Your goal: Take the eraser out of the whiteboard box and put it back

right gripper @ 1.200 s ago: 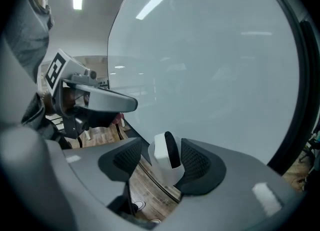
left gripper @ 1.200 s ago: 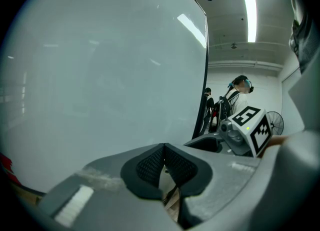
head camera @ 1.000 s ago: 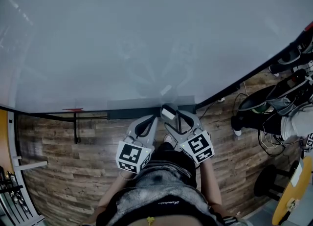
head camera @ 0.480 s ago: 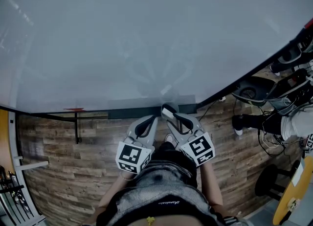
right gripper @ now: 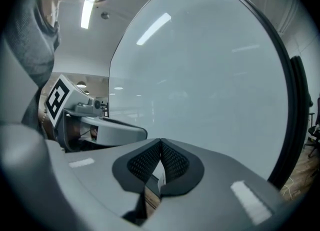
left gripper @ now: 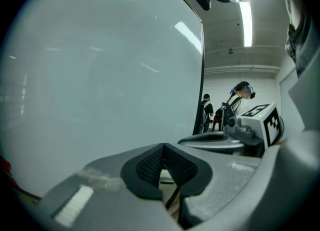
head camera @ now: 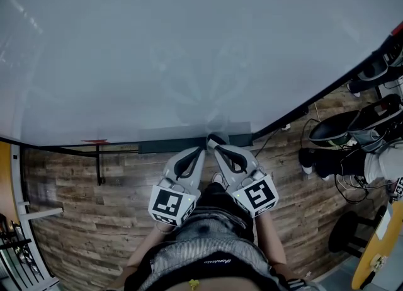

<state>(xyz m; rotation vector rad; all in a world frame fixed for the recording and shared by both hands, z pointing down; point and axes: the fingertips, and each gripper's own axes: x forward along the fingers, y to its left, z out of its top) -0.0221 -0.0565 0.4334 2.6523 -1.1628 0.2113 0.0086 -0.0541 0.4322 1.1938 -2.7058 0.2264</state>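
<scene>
The dark whiteboard box (head camera: 165, 146) runs along the bottom edge of the whiteboard (head camera: 189, 50). My right gripper (head camera: 215, 140) hangs just over the box with its jaws shut and nothing between the pads (right gripper: 172, 164). The eraser is not visible in the head view. In the right gripper view only a pale sliver (right gripper: 161, 179) shows below the shut pads, and I cannot tell what it is. My left gripper (head camera: 201, 150) hangs close beside it, shut and empty, with its pads (left gripper: 150, 167) meeting at the tip. Each gripper shows in the other's view: the right gripper (left gripper: 215, 140) and the left gripper (right gripper: 116, 131).
A small red thing (head camera: 94, 140) lies on the ledge at the left. Black chairs and cables (head camera: 352, 126) crowd the wooden floor (head camera: 82, 189) at the right. People (left gripper: 206, 111) stand far beyond the board's edge.
The right gripper's jaws went from wide open to shut, and it rose a little. The white eraser that lay between them no longer shows. The left gripper stayed put.
</scene>
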